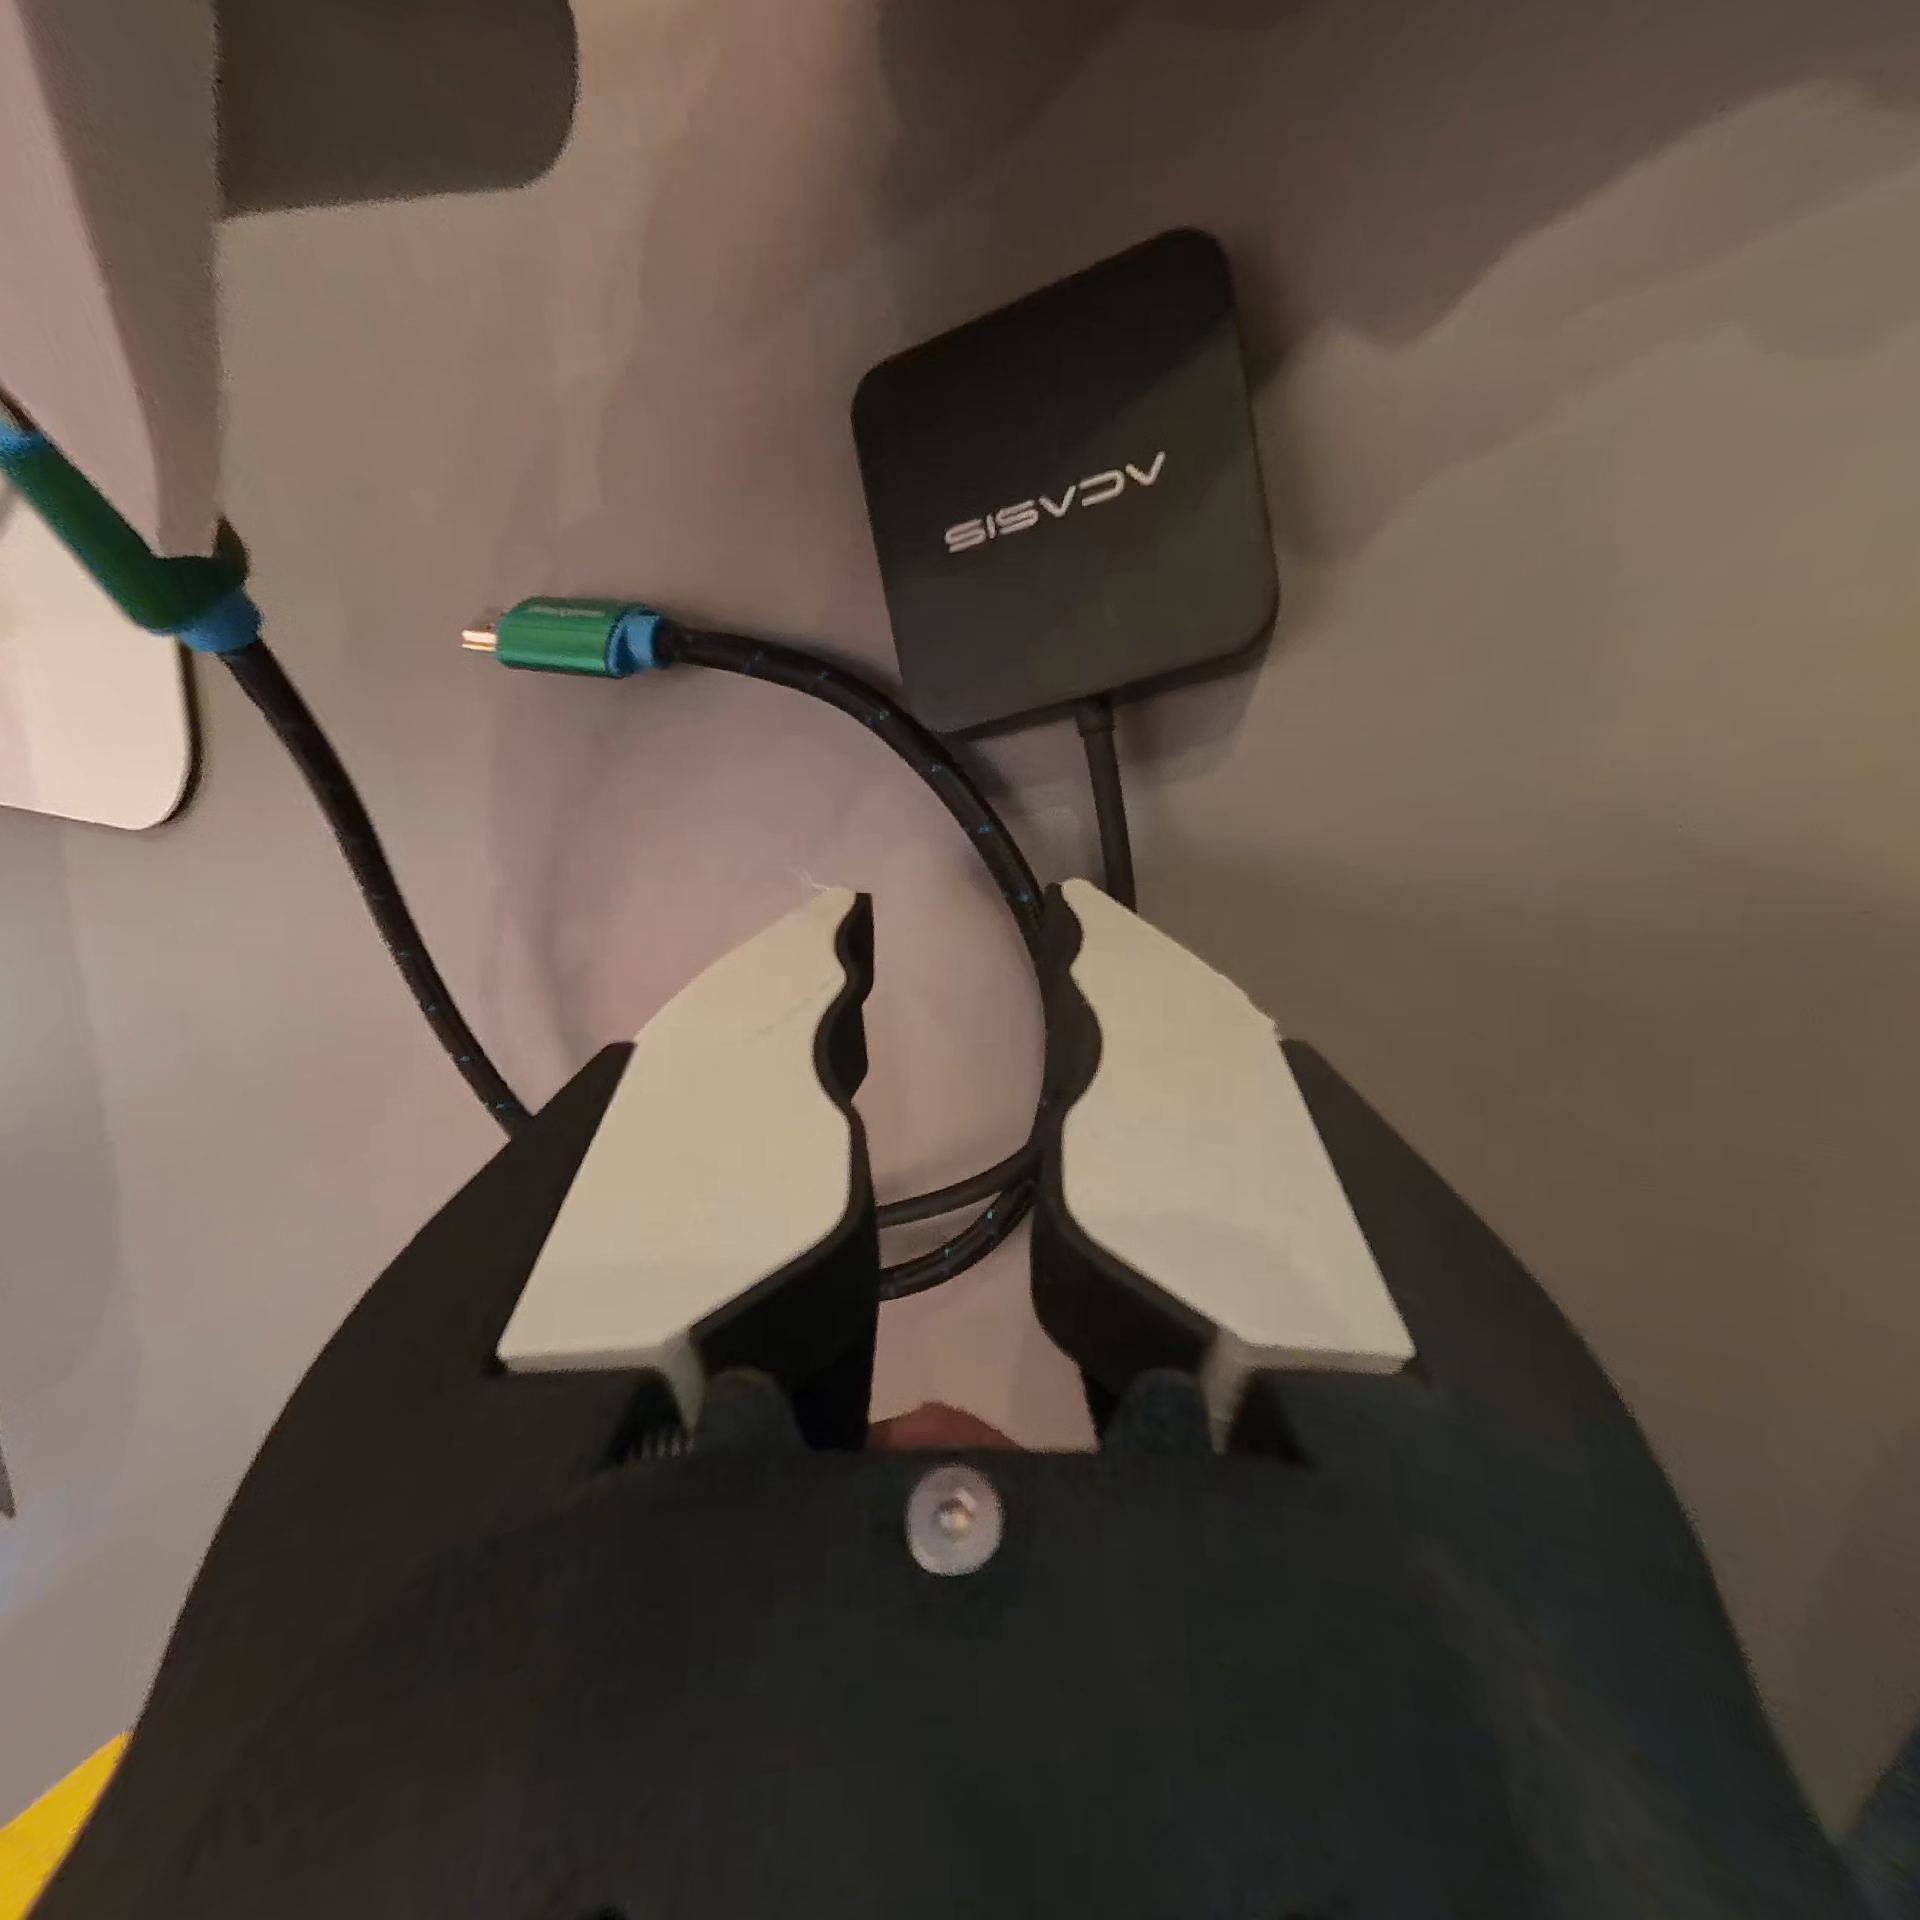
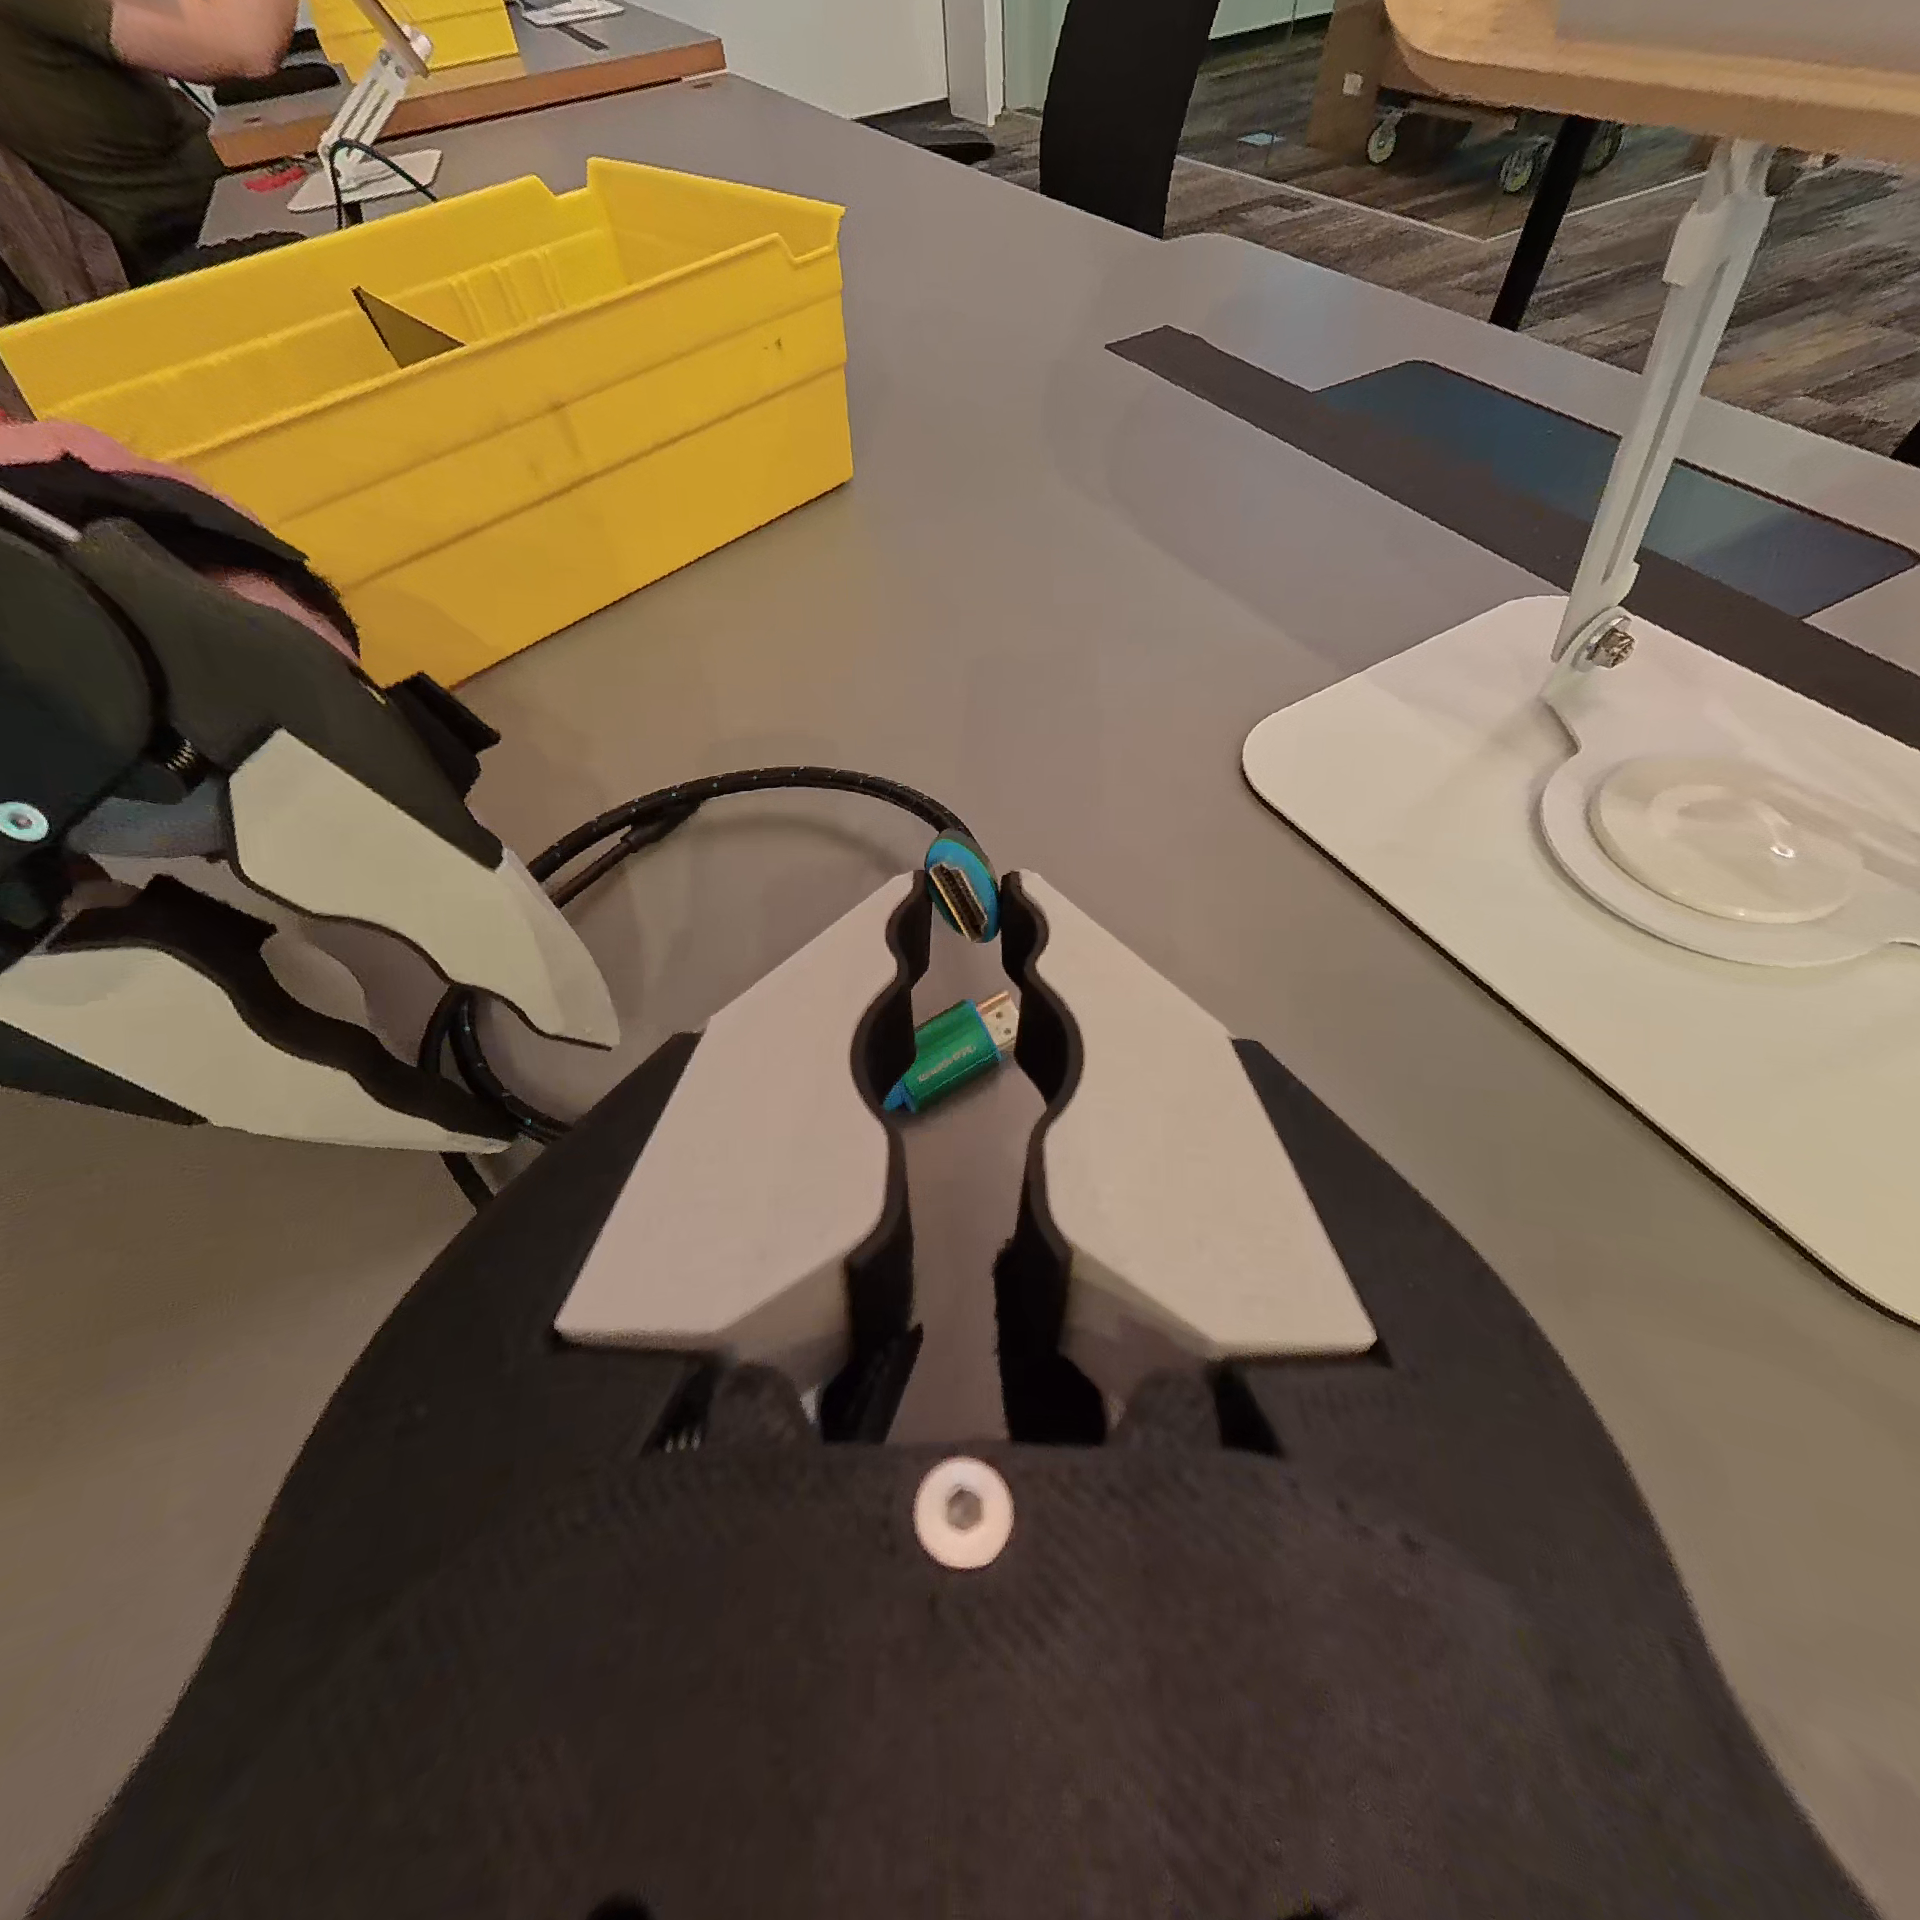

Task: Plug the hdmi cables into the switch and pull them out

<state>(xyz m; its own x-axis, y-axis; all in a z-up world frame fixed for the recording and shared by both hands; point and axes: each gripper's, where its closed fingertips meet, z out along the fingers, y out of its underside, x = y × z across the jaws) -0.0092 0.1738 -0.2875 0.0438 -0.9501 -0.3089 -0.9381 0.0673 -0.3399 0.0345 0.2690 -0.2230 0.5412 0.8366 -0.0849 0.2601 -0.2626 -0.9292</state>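
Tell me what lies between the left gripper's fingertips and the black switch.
In the left wrist view, the braided HDMI cable arcs across that stretch, from the left gripper up past the switch. The switch's own thin lead runs there too.

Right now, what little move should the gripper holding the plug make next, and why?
Probably carry the right gripper and its held plug toward the black switch. Both plugs are out: one is pinched in the fingertips, and the other plug lies on the table. The left gripper is open and empty, so it might steady the switch.
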